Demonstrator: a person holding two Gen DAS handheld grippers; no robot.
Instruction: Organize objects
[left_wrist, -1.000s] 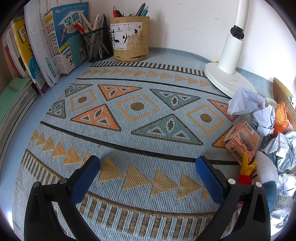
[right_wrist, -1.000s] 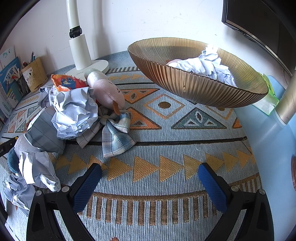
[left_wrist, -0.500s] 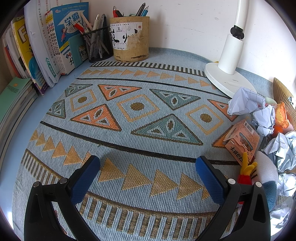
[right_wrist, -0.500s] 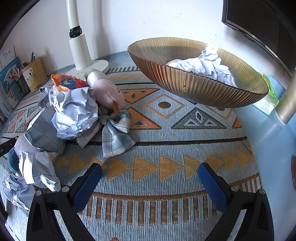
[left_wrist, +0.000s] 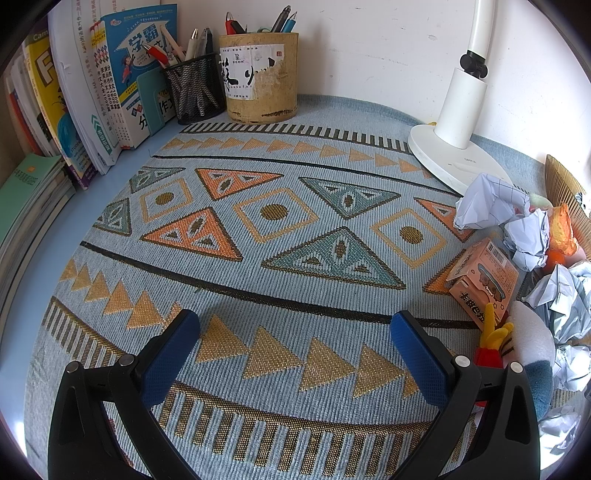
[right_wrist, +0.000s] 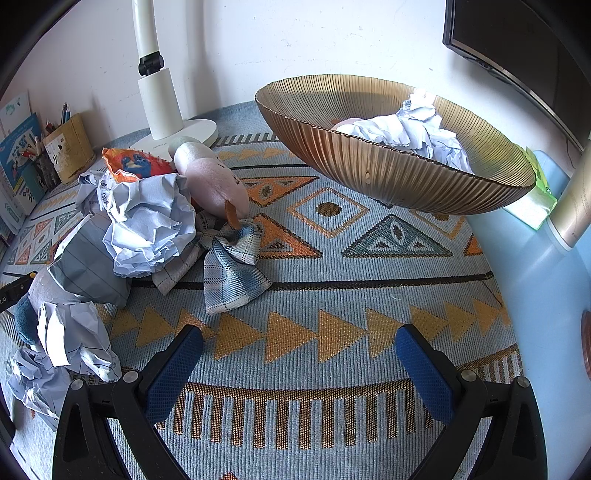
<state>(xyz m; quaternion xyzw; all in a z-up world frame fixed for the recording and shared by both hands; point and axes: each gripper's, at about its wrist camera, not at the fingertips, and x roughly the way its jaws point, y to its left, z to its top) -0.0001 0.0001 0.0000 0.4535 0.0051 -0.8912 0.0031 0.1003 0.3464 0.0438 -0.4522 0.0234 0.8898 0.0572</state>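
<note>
Right wrist: right gripper (right_wrist: 299, 354) jaws spread, empty, above mat (right_wrist: 332, 258); left gripper (left_wrist: 295, 343) likewise; crumpled paper (right_wrist: 147, 225) nearby.

A coarse woven cloth mat (right_wrist: 332, 295) is seen beneath a ribbed, glossy amber bowl (right_wrist: 388, 170) holding crumpled paper (right_wrist: 413, 129). Beside the bowl, a soft plaid cloth (right_wrist: 232, 266) and a smooth white plastic lamp base (left_wrist: 454, 162) are pictured.

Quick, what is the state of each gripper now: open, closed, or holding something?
Left gripper: open, holding nothing, above the mat.
Right gripper: open, holding nothing.
</note>
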